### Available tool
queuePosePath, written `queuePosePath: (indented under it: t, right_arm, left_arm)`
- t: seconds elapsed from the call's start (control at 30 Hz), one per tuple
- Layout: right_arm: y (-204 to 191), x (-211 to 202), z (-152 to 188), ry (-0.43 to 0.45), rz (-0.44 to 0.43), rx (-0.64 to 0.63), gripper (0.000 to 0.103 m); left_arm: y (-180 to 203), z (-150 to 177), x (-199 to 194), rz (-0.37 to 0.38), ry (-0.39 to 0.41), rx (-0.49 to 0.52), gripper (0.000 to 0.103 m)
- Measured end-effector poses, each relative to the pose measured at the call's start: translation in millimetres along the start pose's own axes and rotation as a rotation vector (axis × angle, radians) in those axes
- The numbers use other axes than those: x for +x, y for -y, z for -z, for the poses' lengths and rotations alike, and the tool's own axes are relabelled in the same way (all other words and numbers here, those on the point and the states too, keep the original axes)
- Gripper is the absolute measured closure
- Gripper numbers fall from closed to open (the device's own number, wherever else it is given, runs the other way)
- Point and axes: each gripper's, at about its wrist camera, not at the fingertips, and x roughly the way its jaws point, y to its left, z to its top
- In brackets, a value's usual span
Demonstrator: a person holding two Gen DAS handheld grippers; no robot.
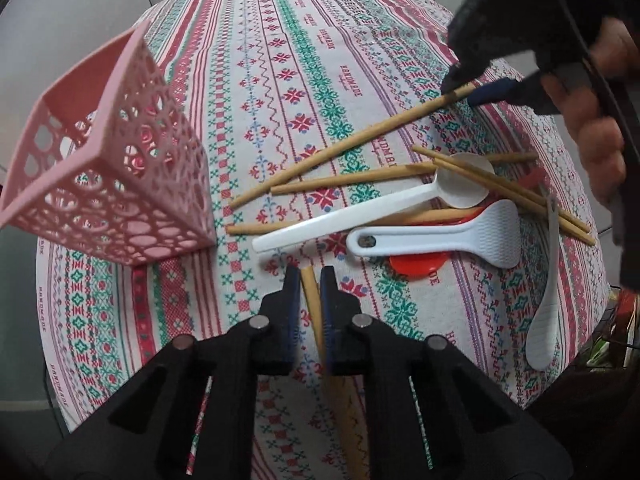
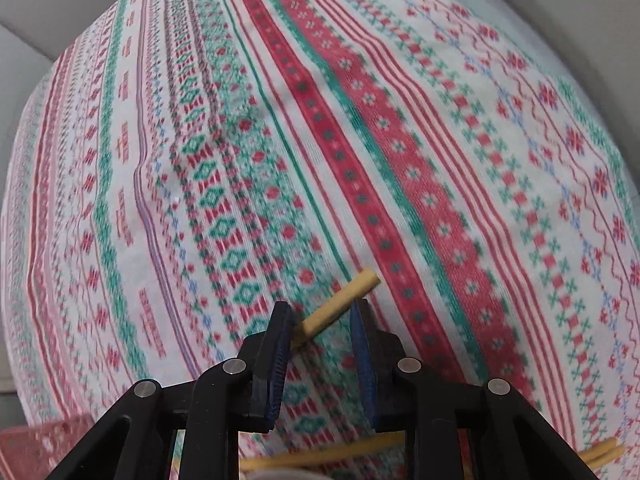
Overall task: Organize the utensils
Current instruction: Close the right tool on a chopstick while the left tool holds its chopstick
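Note:
My left gripper [image 1: 310, 276] is shut on a tan chopstick [image 1: 314, 308] that runs between its blue pads and down under the view. A pink lattice holder [image 1: 108, 160] stands to its upper left. Ahead lie several chopsticks [image 1: 352, 142], a white spoon [image 1: 360, 210], a white rice paddle [image 1: 440, 236], a red utensil [image 1: 418, 264] and a grey-white paddle [image 1: 546, 300]. My right gripper [image 1: 468, 88] is at the far end of a long chopstick. In the right wrist view the right gripper [image 2: 324, 312] is partly open with that chopstick's end [image 2: 340, 308] lying across between the fingers.
The patterned tablecloth [image 1: 280, 60] covers the round table, with bare cloth at the far side. The table's edge drops off at the right [image 1: 600, 280]. More chopsticks [image 2: 320, 456] show under the right gripper.

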Motion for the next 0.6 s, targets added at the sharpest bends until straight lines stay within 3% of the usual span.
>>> queuePosePath:
  t: [0.2, 0.27, 0.3, 0.4, 0.6]
  right_arm:
    - [21, 6, -22, -0.054, -0.085, 0.226, 0.074]
    - [16, 7, -24, -0.052, -0.043, 0.21, 0.077]
    - [10, 8, -24, -0.038, -0.004, 0.179, 0.085]
    - [5, 8, -23, 0.0, 0.005, 0.149, 0.087]
    - [38, 2, -18, 0.012, -0.188, 0.248, 0.093]
  left_arm:
    - [-2, -16, 8, -0.021, 0.012, 0.037, 0.095]
    - [1, -15, 6, -0.02, 0.02, 0.038, 0.095]
    - [1, -15, 6, -0.017, 0.022, 0.04, 0.095]
    - [-4, -17, 7, 0.003, 0.021, 0.04, 0.095]
    - [-25, -26, 3, 0.123, 0.032, -0.022, 0.095]
